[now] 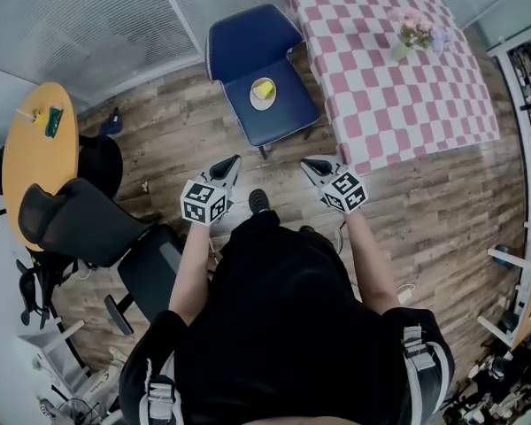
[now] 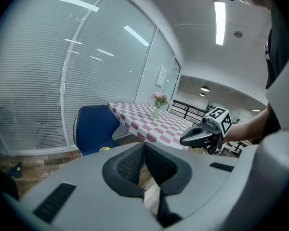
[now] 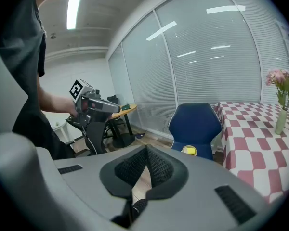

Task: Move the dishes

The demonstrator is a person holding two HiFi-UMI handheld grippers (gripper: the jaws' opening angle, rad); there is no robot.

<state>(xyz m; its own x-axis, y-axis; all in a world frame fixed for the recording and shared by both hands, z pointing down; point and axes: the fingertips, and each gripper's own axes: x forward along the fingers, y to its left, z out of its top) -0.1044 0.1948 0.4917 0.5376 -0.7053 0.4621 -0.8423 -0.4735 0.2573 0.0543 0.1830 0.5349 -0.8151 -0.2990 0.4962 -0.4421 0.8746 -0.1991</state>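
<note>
The white plate [image 1: 263, 96] lies on the seat of the blue chair [image 1: 248, 38], ahead of both tools and roughly midway between the lines they point along, with a small yellow piece [image 1: 264, 88] resting on it — a cup, by the look of it. The left tool [image 1: 234, 160] and the right tool [image 1: 308, 163] are both well short of it, each with its jaws closed together on nothing.

The first likely trouble is there: a closed tool arriving at the plate would only shove it across the seat, so the jaws have to part before the rim is reached. The plate also sits flat on a dished seat, which leaves little edge to get under; a shallow pinch on the rim could slip. And the yellow piece looks loose — any tilt during the lift may send it sliding off.

Ahead and to the right of the right tool stands the checked bench [image 1: 398, 96], the probable destination, where a hurried set-down could knock the flower vase [image 1: 411, 35].
</note>
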